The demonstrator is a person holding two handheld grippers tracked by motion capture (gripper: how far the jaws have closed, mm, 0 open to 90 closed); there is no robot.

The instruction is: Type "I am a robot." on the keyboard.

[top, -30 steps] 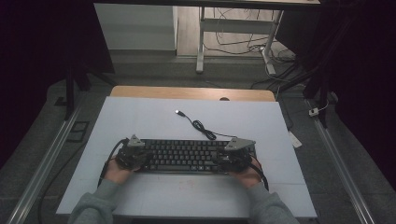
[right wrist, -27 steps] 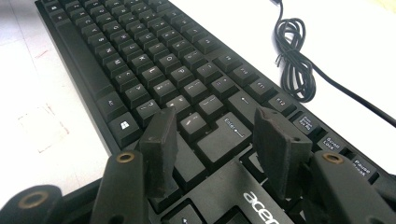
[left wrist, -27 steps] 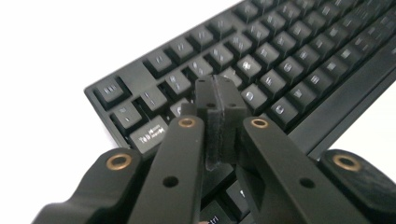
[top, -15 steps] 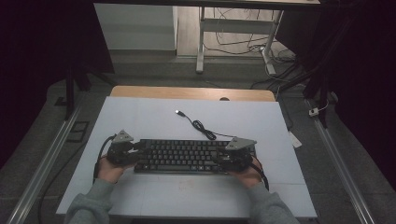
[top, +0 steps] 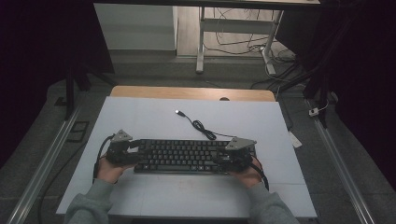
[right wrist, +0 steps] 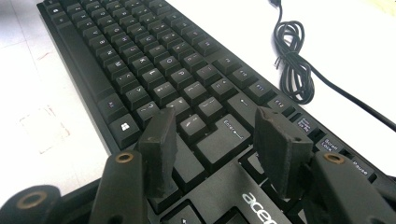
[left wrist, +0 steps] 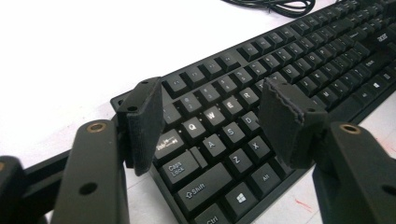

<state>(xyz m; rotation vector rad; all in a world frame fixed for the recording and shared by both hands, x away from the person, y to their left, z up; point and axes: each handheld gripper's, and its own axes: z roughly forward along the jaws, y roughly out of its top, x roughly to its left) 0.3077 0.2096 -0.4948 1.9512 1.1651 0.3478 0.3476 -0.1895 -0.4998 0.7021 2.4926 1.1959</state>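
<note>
A black keyboard lies across the white tabletop, near its front edge. Its black cable coils behind it and ends in a USB plug. My left gripper sits at the keyboard's left end. In the left gripper view the left gripper is open, its pads wide apart above the keyboard near the Q and W keys. My right gripper rests over the keyboard's right end. In the right gripper view the right gripper is open above the Enter key, with the coiled cable beyond it.
A wooden strip runs along the table's far edge. Metal rails flank the table on both sides. A small white tag lies off the right edge. Desk legs and loose cables stand on the floor beyond.
My left gripper has slid a little to the left, off the keyboard's left end. The right gripper and the keyboard have hardly moved.
</note>
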